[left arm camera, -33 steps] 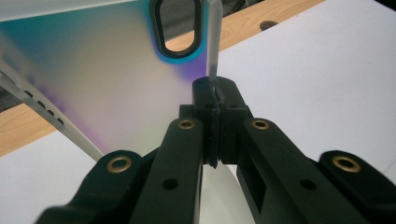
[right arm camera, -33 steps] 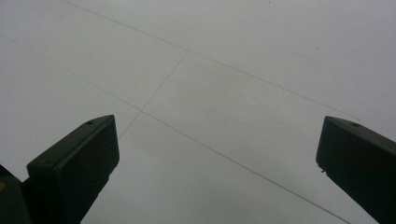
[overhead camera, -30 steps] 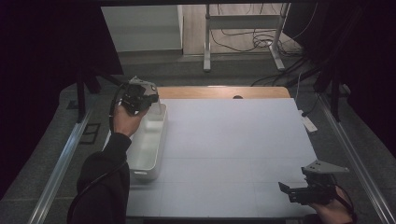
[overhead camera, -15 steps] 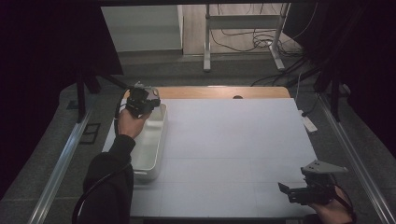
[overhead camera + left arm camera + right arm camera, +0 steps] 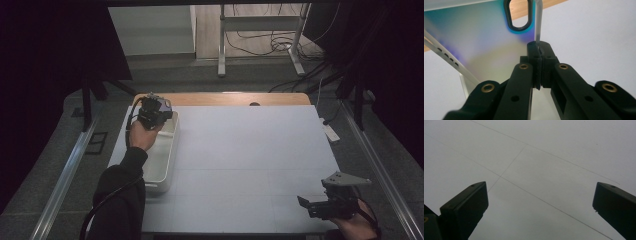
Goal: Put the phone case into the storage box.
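1. My left gripper (image 5: 539, 50) has its jaws pressed together on the thin edge of a glossy white flat board (image 5: 486, 42) with a rainbow sheen. The board has a black-rimmed oval hanging hole (image 5: 519, 13) near its far end.
2. I pinch the rim and not the face, I judge, because the board is too thin and slick to take any other way. Held so, it stands on edge and hangs straight from the pads.
3. In the high view, the board and gripper are above the far end of the white rectangular plastic tray (image 5: 161, 160), which seems to be where the board belongs.
4. A pale strip with a row of small dark slots (image 5: 449, 57) runs just beside the board. I cannot tell what it is, but it could catch the board's lower edge.
5. My right gripper (image 5: 539, 187) has its jaws wide apart with nothing between them. It waits low over the near right corner of the white table top (image 5: 250, 150), well apart from the tray.
6. Beyond the table's wooden far edge (image 5: 225, 98) are cables and a metal stand (image 5: 260, 25), none in my way.
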`<state>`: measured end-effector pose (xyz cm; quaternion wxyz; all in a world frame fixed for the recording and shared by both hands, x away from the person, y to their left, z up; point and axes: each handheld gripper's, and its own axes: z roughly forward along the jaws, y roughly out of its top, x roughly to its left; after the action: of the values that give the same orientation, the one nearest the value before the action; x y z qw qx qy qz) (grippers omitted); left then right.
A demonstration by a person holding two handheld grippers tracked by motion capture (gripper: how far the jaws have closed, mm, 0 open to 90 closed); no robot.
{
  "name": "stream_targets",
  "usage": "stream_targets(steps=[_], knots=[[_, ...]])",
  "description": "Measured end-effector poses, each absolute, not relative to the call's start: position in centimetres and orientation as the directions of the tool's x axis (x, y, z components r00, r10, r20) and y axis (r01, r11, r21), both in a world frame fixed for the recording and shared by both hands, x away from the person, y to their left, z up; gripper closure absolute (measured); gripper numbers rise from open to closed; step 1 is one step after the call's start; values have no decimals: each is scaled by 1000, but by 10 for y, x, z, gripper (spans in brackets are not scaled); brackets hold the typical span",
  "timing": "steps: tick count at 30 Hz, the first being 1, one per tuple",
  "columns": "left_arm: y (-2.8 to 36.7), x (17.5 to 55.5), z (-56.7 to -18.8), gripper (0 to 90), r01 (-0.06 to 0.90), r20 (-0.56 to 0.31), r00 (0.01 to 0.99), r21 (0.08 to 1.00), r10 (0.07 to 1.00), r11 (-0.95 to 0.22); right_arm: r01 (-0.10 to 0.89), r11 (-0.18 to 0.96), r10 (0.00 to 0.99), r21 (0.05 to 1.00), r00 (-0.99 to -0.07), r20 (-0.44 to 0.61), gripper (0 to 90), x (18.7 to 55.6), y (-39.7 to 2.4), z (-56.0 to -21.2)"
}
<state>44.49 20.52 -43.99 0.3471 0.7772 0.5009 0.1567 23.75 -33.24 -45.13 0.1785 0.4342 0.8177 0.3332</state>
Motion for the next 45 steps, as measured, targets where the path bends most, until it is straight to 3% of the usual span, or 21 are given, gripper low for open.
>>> stream_targets(steps=[26,45], knots=[[196,455,-456,877,716,-103,425,646,899,-265,586,419,820,694,-573,-12,5,237,-330,-452],[197,456,-453,775,688,-103,437,678,893,-259,587,415,823,695,-568,-11,5,237,-331,-452]])
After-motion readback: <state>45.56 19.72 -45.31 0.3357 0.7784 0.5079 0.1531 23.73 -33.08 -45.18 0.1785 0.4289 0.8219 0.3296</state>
